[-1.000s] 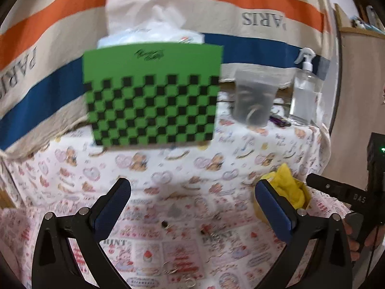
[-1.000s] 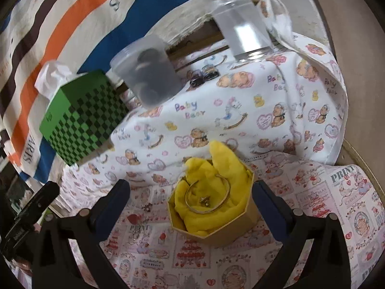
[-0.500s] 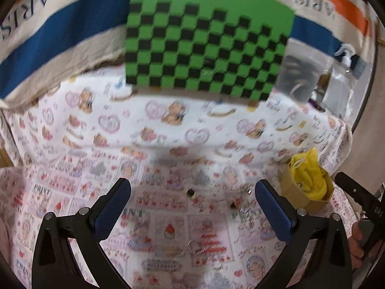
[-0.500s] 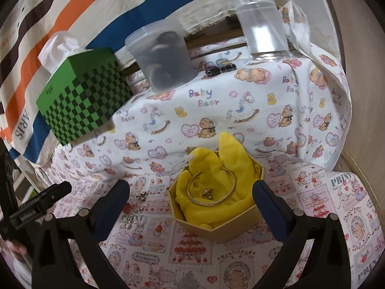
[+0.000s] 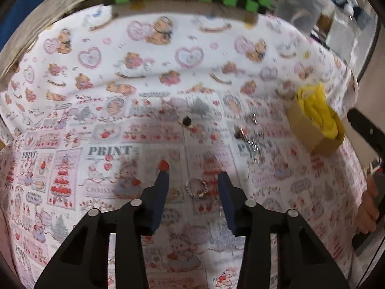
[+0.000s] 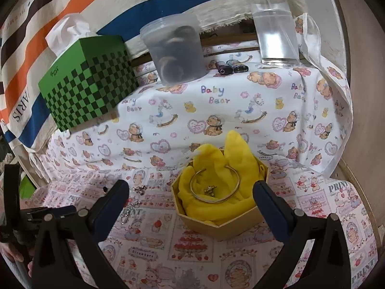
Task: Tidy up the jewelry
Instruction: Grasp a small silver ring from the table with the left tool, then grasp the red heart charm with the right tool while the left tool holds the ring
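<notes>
A small silver ring [image 5: 196,187] lies on the printed cloth. My left gripper [image 5: 193,180] is low over it, half open, with one finger on each side and not touching it. Small earrings [image 5: 186,121] and a chain [image 5: 252,144] lie beyond it. A cardboard box [image 6: 217,224] lined with yellow cloth [image 6: 216,166] holds a metal bangle [image 6: 214,184] and a small charm; the box also shows in the left wrist view [image 5: 310,130]. My right gripper [image 6: 191,192] is open and empty, hovering in front of the box.
A green checkered tissue box [image 6: 89,79], a cloudy plastic tub [image 6: 175,50], a clear pump bottle [image 6: 274,26] and two small dark items [image 6: 231,68] stand at the back. A striped cloth hangs behind. A wooden wall [image 6: 361,72] is on the right.
My left gripper has dropped down and forward toward the cloth and narrowed its fingers around the silver ring. My right gripper has held nearly still in front of the box.
</notes>
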`<state>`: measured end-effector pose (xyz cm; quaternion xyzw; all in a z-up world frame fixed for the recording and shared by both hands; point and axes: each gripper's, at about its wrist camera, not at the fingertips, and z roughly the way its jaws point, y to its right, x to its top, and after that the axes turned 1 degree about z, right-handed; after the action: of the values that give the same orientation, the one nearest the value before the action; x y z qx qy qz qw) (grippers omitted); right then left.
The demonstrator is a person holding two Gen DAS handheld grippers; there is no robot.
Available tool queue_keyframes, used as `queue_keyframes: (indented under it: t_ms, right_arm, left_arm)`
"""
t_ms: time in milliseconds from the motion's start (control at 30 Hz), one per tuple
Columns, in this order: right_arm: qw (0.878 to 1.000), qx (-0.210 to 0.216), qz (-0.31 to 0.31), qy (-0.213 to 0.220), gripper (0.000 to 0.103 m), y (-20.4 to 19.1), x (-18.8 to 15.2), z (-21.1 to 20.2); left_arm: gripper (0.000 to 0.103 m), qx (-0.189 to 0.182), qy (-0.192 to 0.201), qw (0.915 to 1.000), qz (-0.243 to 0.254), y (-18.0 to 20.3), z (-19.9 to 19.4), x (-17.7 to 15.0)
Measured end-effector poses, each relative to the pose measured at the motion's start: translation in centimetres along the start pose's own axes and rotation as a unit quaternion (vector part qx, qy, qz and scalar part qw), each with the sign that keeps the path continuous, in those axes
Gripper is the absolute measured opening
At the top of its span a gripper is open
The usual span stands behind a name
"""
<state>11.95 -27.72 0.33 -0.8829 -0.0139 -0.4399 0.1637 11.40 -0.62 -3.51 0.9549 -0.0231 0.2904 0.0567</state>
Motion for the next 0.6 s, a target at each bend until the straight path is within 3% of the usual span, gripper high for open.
queue_keyframes:
  t_ms: [100,267,500,600]
  right_arm:
    - [1.0,-0.001,0.0,-0.004,0.103,0.1,0.0,0.2]
    - [1.0,-0.006,0.0,-0.005,0.103,0.1,0.0,0.2]
    - [1.0,-0.019,0.008,0.003,0.103,0.6,0.1,0.0]
    - [1.0,-0.019,0.007,0.003,0.103,0.5,0.1,0.0]
  left_arm:
    - [0.035,-0.003,-0.005,1.0,0.006,0.2,0.5,-0.3]
    - [0.021,0.0,-0.003,1.0,0.008,0.1,0.8,-0.5]
    - [0.021,-0.005,-0.001,0.9999,0.013,0.5,0.7,-0.5]
    - [0.021,-0.006,0.017,0.9998,0.011,0.3,-0.2,-0.4]
